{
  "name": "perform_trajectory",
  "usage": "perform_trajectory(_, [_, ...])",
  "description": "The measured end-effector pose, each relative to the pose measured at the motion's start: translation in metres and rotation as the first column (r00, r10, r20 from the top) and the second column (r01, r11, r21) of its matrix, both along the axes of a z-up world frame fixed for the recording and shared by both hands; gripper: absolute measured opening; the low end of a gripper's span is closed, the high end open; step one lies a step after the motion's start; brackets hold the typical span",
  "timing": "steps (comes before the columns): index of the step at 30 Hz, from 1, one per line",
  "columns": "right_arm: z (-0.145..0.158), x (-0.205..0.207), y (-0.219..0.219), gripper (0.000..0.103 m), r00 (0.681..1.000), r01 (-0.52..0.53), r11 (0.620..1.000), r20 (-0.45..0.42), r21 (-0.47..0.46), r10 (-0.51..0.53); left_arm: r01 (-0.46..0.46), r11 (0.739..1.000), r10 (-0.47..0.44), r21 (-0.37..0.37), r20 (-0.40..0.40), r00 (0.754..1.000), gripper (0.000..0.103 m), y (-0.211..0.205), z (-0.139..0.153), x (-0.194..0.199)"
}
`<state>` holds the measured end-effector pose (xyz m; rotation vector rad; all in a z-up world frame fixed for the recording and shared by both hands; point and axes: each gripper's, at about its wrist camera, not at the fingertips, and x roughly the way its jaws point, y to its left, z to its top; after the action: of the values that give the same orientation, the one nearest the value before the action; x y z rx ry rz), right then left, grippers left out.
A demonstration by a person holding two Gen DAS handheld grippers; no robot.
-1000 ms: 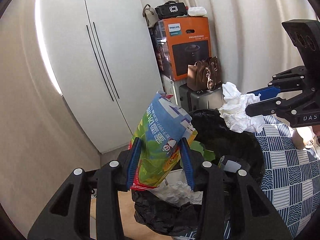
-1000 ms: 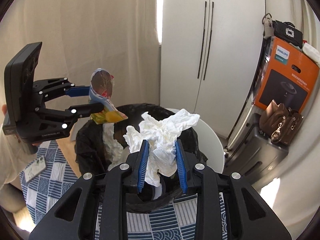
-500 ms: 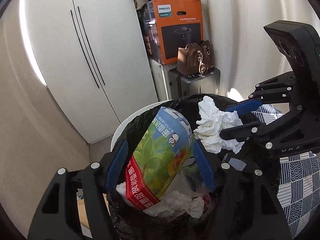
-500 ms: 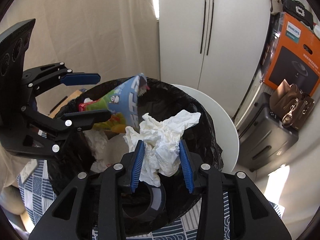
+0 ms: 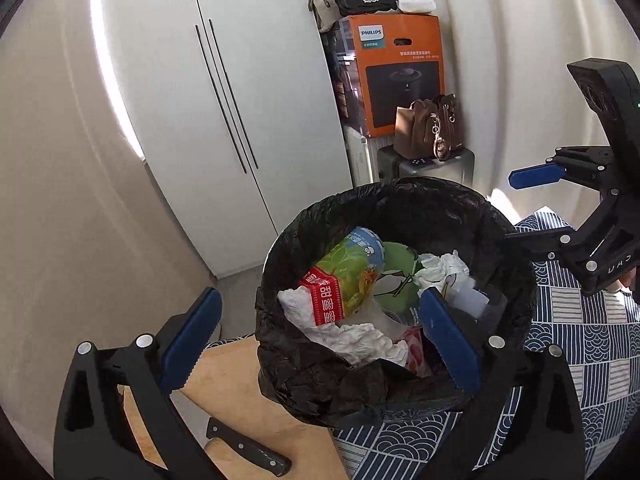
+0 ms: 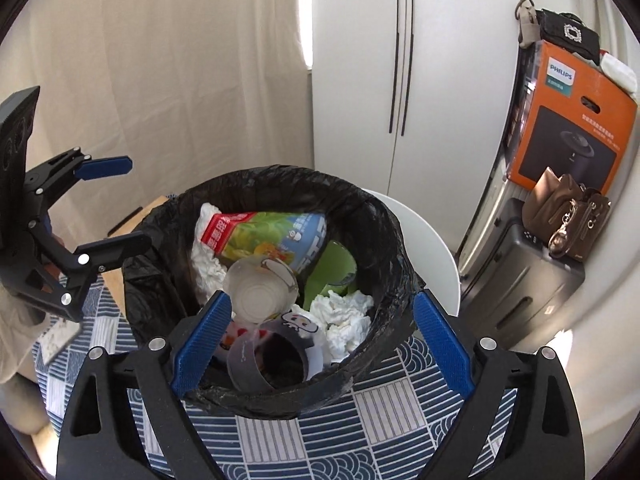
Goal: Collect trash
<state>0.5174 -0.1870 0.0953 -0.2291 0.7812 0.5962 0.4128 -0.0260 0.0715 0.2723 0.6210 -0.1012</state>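
Both the left gripper (image 5: 320,336) and the right gripper (image 6: 322,338) hovered above the trash bin (image 6: 384,216), fingers spread wide, holding nothing.

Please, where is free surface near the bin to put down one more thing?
Bare wood lies left of the trash bin, between it and the knife. Patterned tablecloth is free in front. Inside the bin is crowded.
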Motion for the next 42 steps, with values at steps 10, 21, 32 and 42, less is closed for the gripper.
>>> perform_trajectory(10, [0.006, -0.058, -0.038, 0.094, 1.0, -0.017, 0.998, -0.018, 0.062, 0.018, -0.095, 0.995, 0.096, 0.021, -0.035, 0.995, 0.097, -0.02, -0.007, -0.063])
perform_trajectory(21, [0.002, -0.125, -0.066, 0.095, 0.998, -0.056, 0.998, 0.019, 0.02, 0.055, -0.173, 0.985, 0.173, 0.002, -0.088, 0.981, 0.097, -0.045, -0.027, -0.131])
perform_trajectory(32, [-0.017, -0.171, -0.083, 0.095, 0.996, -0.088, 0.996, -0.004, 0.029, 0.089, -0.231, 0.973, 0.229, -0.019, -0.087, 0.97, 0.097, -0.06, -0.04, -0.19])
perform_trajectory(42, [-0.026, -0.194, -0.091, 0.095, 0.992, -0.126, 0.991, -0.023, 0.052, 0.127, -0.274, 0.962, 0.274, 0.0, -0.083, 0.958, 0.097, -0.07, -0.043, -0.22])
